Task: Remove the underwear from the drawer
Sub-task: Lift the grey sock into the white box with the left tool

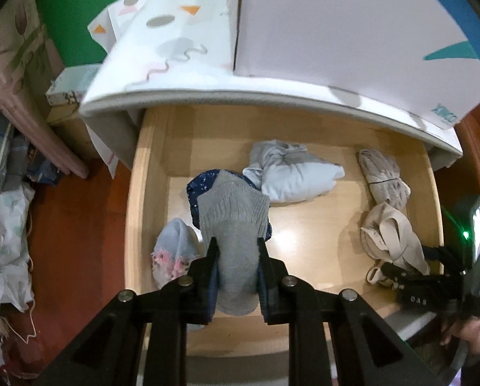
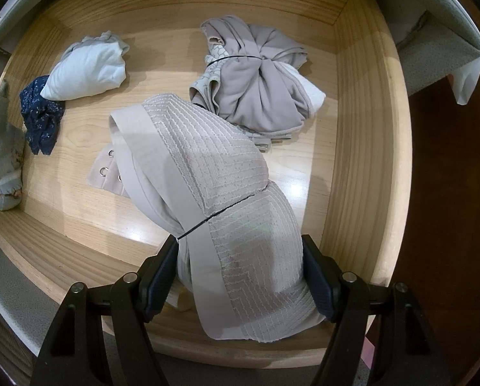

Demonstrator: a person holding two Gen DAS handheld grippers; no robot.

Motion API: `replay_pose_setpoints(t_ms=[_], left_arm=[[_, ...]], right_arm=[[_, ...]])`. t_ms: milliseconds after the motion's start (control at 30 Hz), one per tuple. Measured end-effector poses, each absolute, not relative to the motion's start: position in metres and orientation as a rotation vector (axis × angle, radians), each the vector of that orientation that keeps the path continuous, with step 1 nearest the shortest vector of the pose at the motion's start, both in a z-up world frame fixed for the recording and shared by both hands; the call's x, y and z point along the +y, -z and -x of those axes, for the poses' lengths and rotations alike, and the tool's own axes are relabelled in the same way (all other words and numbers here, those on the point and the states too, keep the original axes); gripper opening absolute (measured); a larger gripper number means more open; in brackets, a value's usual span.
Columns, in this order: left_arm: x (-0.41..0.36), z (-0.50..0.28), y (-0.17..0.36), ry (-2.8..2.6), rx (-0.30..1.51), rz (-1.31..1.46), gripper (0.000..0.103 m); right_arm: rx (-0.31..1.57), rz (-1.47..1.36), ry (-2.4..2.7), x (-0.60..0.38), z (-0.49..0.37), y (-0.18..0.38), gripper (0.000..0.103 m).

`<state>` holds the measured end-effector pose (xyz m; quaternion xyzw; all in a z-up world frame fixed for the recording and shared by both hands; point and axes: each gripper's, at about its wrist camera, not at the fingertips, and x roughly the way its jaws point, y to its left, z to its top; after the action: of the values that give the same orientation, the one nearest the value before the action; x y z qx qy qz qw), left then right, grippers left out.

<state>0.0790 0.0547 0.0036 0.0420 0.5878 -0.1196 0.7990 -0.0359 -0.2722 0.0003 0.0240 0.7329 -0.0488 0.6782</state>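
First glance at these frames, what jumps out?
The left gripper clamps a grey sock above the open wooden drawer. The right gripper straddles a folded beige bra near the drawer's front. A white bundle lies mid-drawer.

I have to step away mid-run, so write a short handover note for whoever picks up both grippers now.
Left gripper: shut on a grey sock, held above the wooden drawer.
Right gripper: fingers either side of a folded beige bra low in the drawer; firm grip not confirmed.
In the drawer: white bundle, navy patterned piece, light blue item, tied beige bundle.
Done: nothing is shown set down outside the drawer.
Left: lift both pieces out, then return for the rest.
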Motion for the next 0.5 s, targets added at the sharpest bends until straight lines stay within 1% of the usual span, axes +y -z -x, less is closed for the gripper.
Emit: replay_pose_setpoints(t_ms=[267, 500], left_arm=[[0.060, -0.061, -0.044, 0.295, 1.196, -0.090, 0.020], [0.071, -0.056, -0.109, 0.328, 1.104, -0.041, 0.020]], right_arm=[[1.649, -0.052, 0.108, -0.272, 0.036, 0.000, 0.069], [1.648, -0.052, 0.107, -0.272, 0.035, -0.001, 0.069]])
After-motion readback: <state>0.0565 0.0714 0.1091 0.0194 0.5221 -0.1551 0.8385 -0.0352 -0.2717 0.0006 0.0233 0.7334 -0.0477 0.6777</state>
